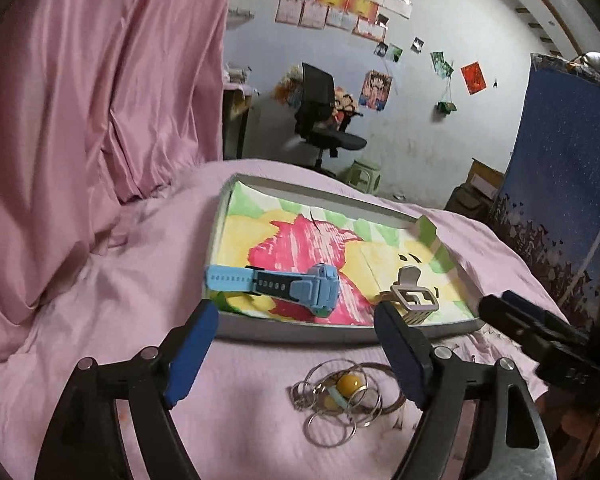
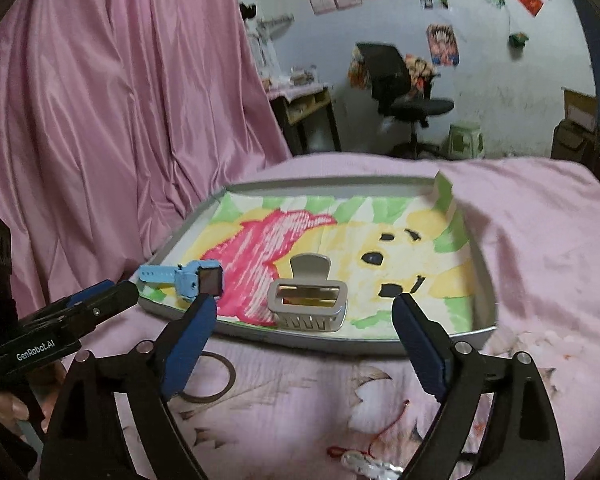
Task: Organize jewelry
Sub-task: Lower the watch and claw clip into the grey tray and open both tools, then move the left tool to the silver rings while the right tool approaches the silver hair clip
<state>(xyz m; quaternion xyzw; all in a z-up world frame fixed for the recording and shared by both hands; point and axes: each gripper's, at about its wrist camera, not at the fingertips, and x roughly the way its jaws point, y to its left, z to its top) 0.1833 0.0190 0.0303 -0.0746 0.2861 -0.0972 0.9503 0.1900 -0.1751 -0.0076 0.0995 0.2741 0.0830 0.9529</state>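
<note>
Watch (image 1: 276,284) and hair clip (image 2: 308,300) lie in the tray (image 2: 340,342) just ahead of both wide-open, empty hand-held grippers (image 1: 296,316) (image 2: 304,312), seemingly set there for sorting; rings (image 1: 336,400) wait beneath.

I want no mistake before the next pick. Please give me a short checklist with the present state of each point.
1. Left gripper open and empty: ok.
2. Right gripper open and empty: ok.
3. Blue watch in the tray: ok.
4. Grey hair clip in the tray: ok.
5. Bunch of metal rings on the pink bedding, reachable between the left fingers: ok.
6. Dark bangle fully in view: not ok, a finger hides part of it.
</note>
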